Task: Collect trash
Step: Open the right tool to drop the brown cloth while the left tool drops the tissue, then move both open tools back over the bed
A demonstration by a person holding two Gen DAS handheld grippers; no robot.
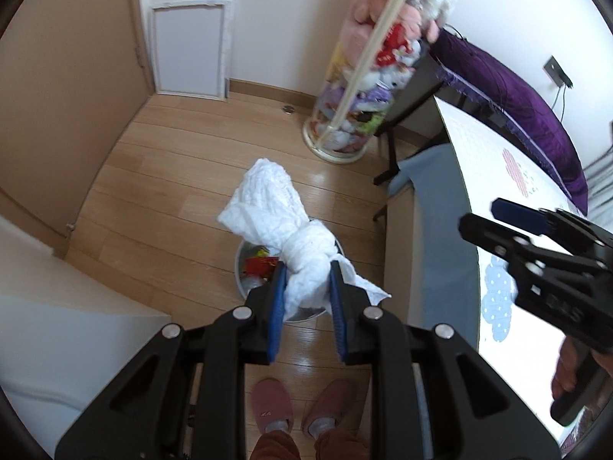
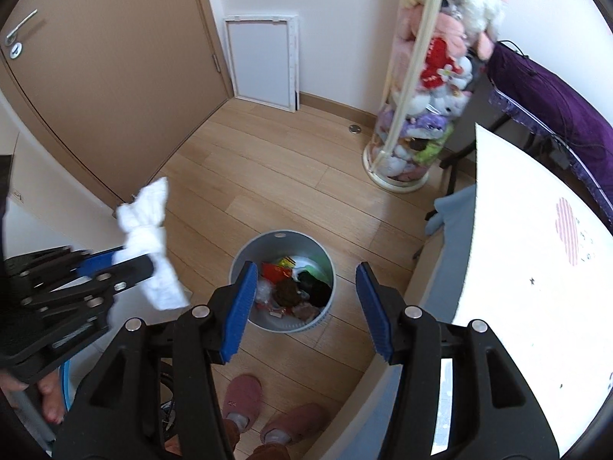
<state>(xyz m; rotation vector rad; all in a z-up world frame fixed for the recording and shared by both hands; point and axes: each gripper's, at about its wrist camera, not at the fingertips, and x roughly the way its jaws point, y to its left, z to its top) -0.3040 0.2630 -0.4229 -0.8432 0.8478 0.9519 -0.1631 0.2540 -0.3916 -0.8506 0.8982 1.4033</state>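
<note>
Left gripper [image 1: 305, 273] fingers clamp 1 paper towel [image 1: 283, 222]; right gripper [image 2: 304, 274] gapes empty above 1 bin [image 2: 245, 253].

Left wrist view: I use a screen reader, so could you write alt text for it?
The left gripper clamps a knotted white paper towel above a grey bin of trash on a wooden floor. The right gripper reaches in from the right edge, beside a white table; pink slippers show below.

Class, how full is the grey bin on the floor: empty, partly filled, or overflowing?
Partly filled. The right wrist view looks down into the grey bin: wrappers and dark scraps cover its bottom, while its inner wall shows bare above them.
</note>
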